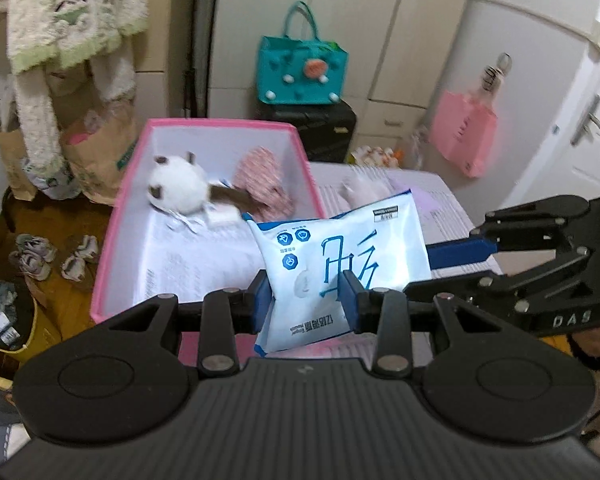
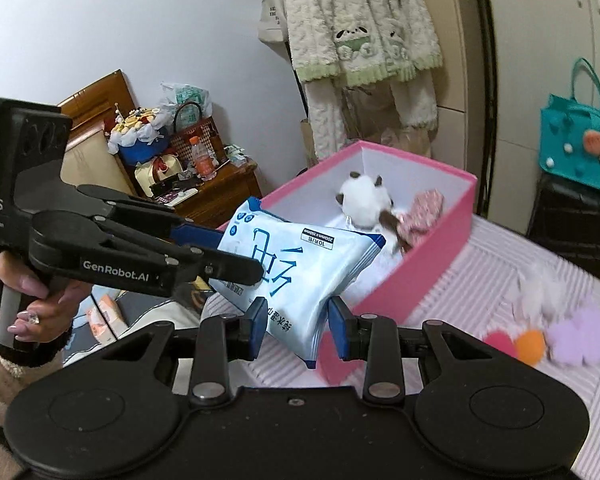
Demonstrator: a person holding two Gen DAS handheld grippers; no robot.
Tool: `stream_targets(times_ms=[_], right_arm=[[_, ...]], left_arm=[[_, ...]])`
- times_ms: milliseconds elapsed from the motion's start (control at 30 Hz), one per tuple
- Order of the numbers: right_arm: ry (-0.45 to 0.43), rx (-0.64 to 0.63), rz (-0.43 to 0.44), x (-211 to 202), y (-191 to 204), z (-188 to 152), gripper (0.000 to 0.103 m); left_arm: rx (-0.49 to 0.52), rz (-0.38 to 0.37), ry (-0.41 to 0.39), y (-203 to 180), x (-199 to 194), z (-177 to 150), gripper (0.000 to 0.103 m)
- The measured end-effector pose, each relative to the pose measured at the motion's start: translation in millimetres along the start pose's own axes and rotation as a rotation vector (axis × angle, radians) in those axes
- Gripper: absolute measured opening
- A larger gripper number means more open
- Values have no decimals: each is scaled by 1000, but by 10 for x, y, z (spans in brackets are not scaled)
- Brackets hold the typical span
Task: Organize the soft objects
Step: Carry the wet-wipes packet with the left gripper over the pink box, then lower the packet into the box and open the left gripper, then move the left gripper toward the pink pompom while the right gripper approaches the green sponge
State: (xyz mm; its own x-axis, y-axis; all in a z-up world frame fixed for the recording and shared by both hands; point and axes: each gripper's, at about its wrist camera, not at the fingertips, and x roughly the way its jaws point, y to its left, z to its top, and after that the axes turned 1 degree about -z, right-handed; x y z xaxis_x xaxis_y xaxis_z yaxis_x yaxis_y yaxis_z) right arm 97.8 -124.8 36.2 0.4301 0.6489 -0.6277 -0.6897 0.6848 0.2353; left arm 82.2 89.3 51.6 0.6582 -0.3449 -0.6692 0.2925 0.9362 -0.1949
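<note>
Pack [image 1: 340, 248] of soft tissue or wipes, pale blue film with blue print, held off the bed [image 2: 500, 264] at the near edge of the pink box [image 1: 112, 240], hanging over its rim. Box sits on the striped bed cover, open, white inside; a white plush [image 1: 176, 188] and a pink patterned cloth item [image 1: 264, 184] already lie in it.

Both claws are on the pack. Left gripper [image 1: 306, 300] is clamped on its lower end, right gripper [image 2: 296, 320] is clamped on another edge; film puckers between the pads in each view.

Handling, by judgement: light, squashy, no fixed shape, sags between the two holds. Film looks slick, so a pinch on a flat face may slide; sealed end seams give better purchase. Not fragile, though hard squeezing could burst the seal.

Smaller soft pieces, orange, pink and lilac pompoms [image 2: 568, 332], lie loose on the bed, well apart from the box.
</note>
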Motion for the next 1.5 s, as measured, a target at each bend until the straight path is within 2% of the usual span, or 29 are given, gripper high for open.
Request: stream_targets(times_ms=[133, 333, 467, 700, 867, 933, 1233, 1500], right_arm=[[21, 10, -2, 331, -101, 199, 39], [144, 2, -27, 885, -233, 337, 39], [179, -4, -17, 1049, -261, 349, 39], [243, -71, -19, 1189, -128, 325, 41], [206, -131, -99, 1151, -69, 312, 40], [199, -126, -101, 1122, -84, 317, 41], [151, -137, -124, 851, -55, 338, 41], [107, -148, -104, 448, 36, 358, 42]], left_arm=[[-31, 27, 13, 227, 199, 125, 36], [-35, 67, 86, 466, 574, 176, 35], [32, 137, 82, 452, 687, 125, 35], [58, 145, 128, 548, 780, 124, 38], [108, 184, 159, 517, 830, 104, 52], [120, 190, 156, 495, 812, 98, 56], [130, 203, 135, 385, 600, 123, 60], [144, 200, 121, 213, 299, 142, 60]])
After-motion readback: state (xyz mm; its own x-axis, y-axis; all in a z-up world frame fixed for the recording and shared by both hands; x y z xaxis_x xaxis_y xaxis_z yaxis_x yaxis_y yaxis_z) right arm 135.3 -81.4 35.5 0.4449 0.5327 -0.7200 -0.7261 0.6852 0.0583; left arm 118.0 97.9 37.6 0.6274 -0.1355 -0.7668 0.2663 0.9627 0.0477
